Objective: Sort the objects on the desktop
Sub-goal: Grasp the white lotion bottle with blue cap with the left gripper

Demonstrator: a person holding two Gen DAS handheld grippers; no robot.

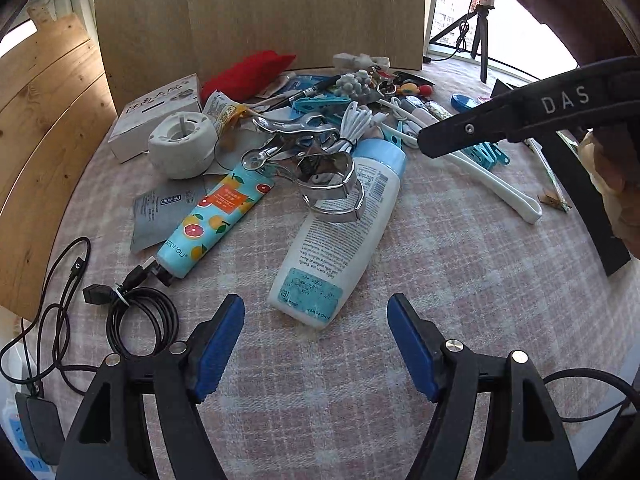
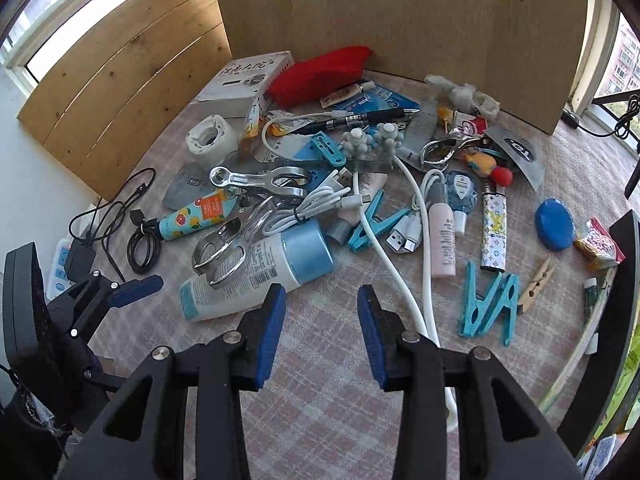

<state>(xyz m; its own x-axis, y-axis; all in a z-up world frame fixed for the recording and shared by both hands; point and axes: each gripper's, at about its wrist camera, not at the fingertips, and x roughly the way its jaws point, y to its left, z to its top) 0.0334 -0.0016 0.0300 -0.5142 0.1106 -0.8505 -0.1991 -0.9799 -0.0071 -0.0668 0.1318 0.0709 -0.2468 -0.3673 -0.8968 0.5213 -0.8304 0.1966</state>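
Checked cloth (image 1: pixel 460 280) strewn with clutter | white bottle (image 1: pixel 332 236) lying flat mid-table under metal clips (image 1: pixel 316 168) | left gripper (image 1: pixel 316 344) wide apart, empty, just short of bottle | right gripper (image 2: pixel 322 336) half-parted, empty

Glossy chrome metal clips (image 1: pixel 320 172), smooth plastic bottle (image 1: pixel 336 240), woven checked cloth (image 1: pixel 460 280), matt wooden boards (image 1: pixel 44 128).
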